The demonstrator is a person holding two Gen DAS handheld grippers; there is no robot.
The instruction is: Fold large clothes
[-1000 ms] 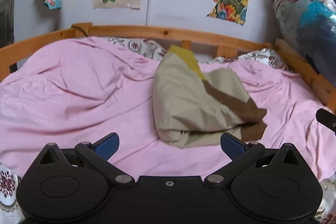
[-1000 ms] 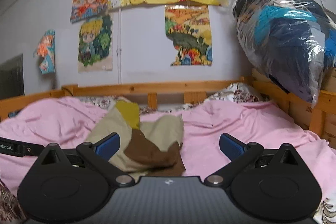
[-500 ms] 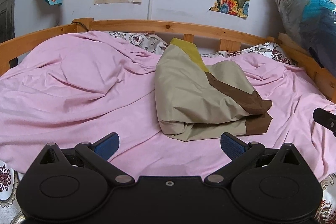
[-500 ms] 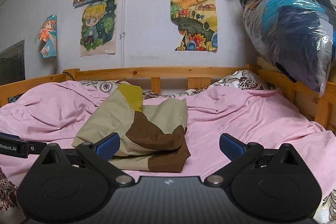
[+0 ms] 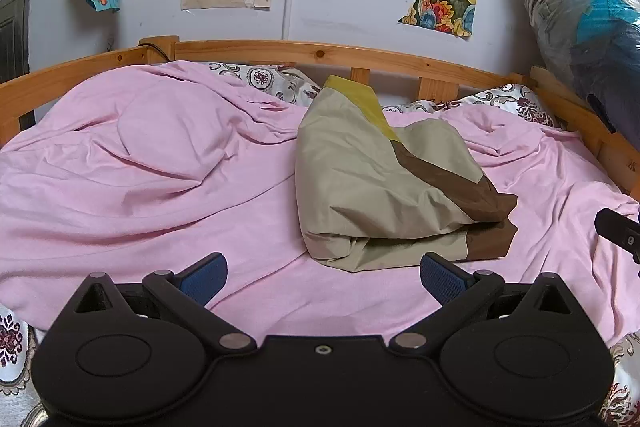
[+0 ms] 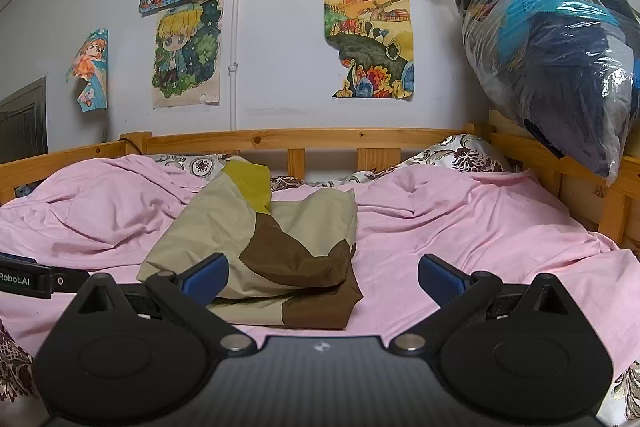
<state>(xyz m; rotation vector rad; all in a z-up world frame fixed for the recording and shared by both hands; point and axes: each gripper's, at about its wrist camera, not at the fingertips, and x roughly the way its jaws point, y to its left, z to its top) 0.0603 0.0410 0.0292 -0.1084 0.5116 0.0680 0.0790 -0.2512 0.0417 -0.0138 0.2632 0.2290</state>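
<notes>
Garment [image 5: 384,187] lies folded ahead between my left gripper [image 5: 322,277] and right gripper [image 6: 322,277], both spread wide, empty; left sits nearer.

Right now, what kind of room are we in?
Probably a child's bedroom: a wooden bed frame with a pink sheet, cartoon drawings taped to the wall, and a folded garment lying on the bed.

Pink sheet [image 5: 160,163] (rumpled), wall posters [image 6: 368,39]
</notes>
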